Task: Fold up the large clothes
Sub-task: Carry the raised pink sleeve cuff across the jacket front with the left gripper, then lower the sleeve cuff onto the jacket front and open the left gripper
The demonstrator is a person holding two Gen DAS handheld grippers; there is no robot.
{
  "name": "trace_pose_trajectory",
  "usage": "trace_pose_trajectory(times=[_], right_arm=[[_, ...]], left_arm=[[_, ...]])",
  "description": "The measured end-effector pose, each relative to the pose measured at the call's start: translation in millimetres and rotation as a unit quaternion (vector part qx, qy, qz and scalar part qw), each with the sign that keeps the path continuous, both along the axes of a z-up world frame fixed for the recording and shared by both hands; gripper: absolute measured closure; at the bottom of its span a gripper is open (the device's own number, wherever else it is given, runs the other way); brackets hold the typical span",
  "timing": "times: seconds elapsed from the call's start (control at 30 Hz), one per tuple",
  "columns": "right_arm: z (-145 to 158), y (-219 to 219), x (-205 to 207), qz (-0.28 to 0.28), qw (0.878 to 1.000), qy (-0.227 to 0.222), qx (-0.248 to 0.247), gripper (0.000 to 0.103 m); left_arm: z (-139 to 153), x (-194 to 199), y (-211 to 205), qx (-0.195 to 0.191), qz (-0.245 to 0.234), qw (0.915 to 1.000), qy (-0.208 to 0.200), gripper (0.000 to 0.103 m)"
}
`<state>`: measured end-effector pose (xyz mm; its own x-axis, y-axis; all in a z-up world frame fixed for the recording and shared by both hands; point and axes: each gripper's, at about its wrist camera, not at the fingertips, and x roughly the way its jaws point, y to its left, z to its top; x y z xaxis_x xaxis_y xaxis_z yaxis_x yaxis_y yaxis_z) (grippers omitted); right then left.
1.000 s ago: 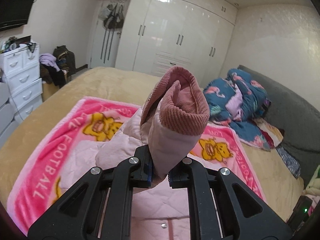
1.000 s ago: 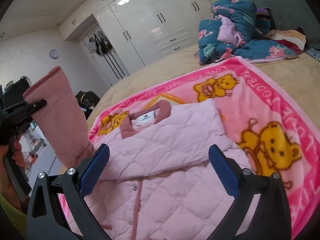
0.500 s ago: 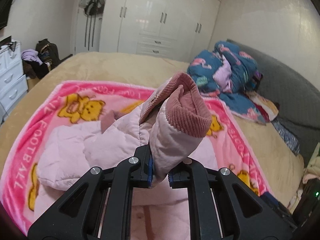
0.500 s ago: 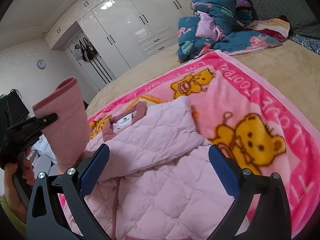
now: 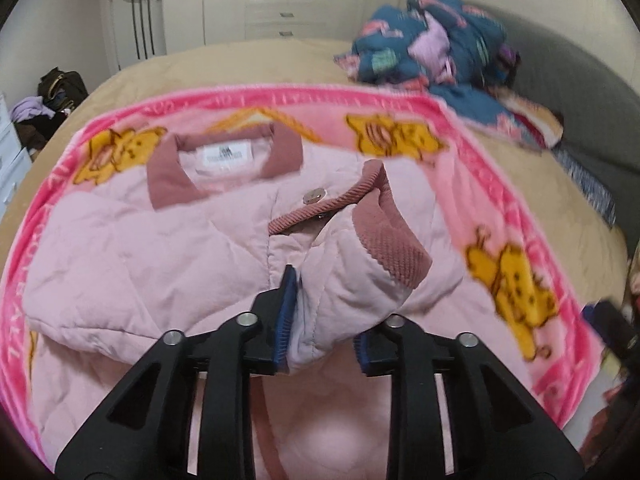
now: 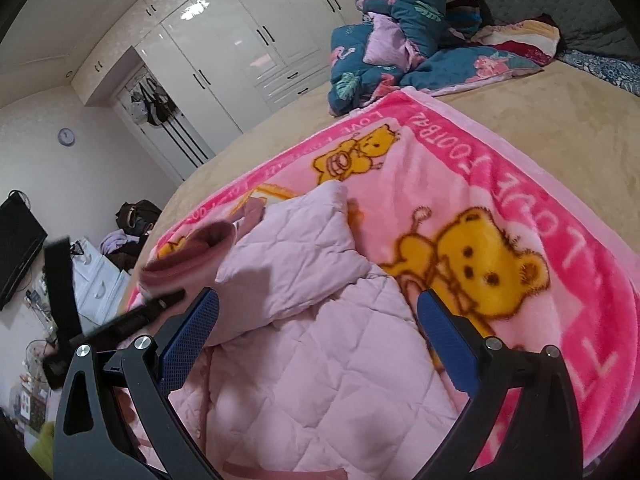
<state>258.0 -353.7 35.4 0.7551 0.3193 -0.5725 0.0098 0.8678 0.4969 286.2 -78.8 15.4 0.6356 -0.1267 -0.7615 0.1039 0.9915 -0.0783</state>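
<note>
Jacket (image 5: 132, 248), pink quilted, is lying face-up on the pink bear blanket (image 5: 516, 208) spread over the bed (image 6: 540, 120); collar (image 5: 280, 152) is pointing toward the wardrobe (image 6: 240, 56). Left gripper (image 5: 320, 316) is sitting with its jaws partly open and the sleeve (image 5: 348, 276) lying between them; the blue pad (image 5: 286, 312) on one side is touching fabric, and whether the other side is gripping cannot be told. Cuff (image 5: 396, 252) is hanging over the jacket's chest, near the snap (image 5: 314, 196). Right gripper (image 6: 316, 320) is hovering over the lower right front panel, jaws wide apart and holding nothing. Judging the step as laying the sleeve across the body: the operator should be lowering the cuff flat and parallel to the shoulder line, avoiding bunching at the elbow, letting go only once the fabric is resting. Right gripper could be pinning the opposite side, already folded in, so it is not shifting.
</note>
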Motion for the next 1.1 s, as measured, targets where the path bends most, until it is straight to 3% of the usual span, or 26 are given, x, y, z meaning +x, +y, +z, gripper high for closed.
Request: trace_pose_trajectory(times=[0.1, 0.17, 0.2, 0.43, 0.6, 0.77, 1.1], right_arm=[[-3, -3, 1, -0.003, 1.0, 0.006, -0.001, 0.004], [-5, -3, 1, -0.003, 1.0, 0.009, -0.002, 0.004], [-5, -2, 2, -0.003, 1.0, 0.01, -0.003, 0.004], [-11, 8, 10, 0.015, 1.0, 0.023, -0.008, 0.004], [-17, 33, 23, 0.041, 0.998, 0.037, -0.01, 0.004], [-29, 75, 36, 0.084, 0.995, 0.06, -0.007, 0.004], [-60, 138, 60, 0.108, 0.988, 0.11, 0.0, 0.004]], left_arm=[[-16, -3, -8, 0.01, -0.015, 0.9997, 0.017, 0.064], [-29, -6, -17, 0.027, -0.041, 0.9981, 0.037, 0.044], [-33, -7, -21, 0.034, -0.05, 0.9972, 0.045, 0.039], [-41, -42, -16, 0.033, -0.093, 0.993, 0.065, 0.017], [-23, -58, 29, -0.001, -0.059, 0.9971, 0.049, 0.01], [-1, -56, 89, 0.0, 0.006, 0.9998, 0.02, 0.009], [16, -47, 189, -0.025, 0.1, 0.9946, -0.006, 0.009]])
